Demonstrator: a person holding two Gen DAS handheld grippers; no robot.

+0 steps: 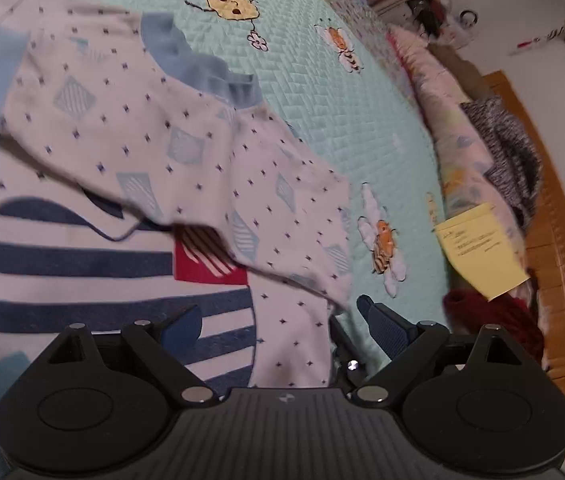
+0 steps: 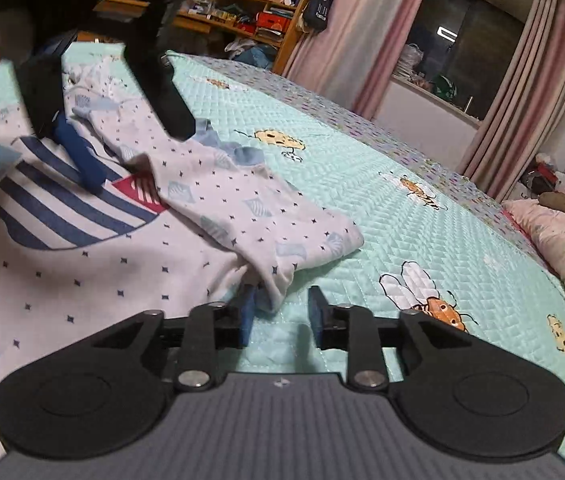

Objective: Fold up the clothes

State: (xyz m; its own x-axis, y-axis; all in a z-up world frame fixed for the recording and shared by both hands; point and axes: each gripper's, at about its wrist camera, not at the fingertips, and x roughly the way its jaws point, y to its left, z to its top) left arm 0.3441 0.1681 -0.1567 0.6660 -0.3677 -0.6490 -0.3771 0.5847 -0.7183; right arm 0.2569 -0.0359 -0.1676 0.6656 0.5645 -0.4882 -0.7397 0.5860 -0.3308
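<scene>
A white cotton top (image 2: 94, 264) printed with small dark diamonds and pale blue kites lies spread on the mint quilted bed (image 2: 362, 200). Its front bears a navy-striped patch with a red corner. One sleeve is folded across the chest, its light blue cuff (image 1: 198, 68) rumpled near the bedspread.

White soft-knit cotton shirt (image 1: 130, 120) with small dark print: matt cloth, blue ribbed collar. Mint-green quilted bedspread (image 1: 322, 92): stitched, textured fabric with embroidered bees. Yellow paper note (image 1: 482, 248): smooth, matt. Orange wooden bed frame (image 1: 562, 280): smooth, slightly glossy.
</scene>
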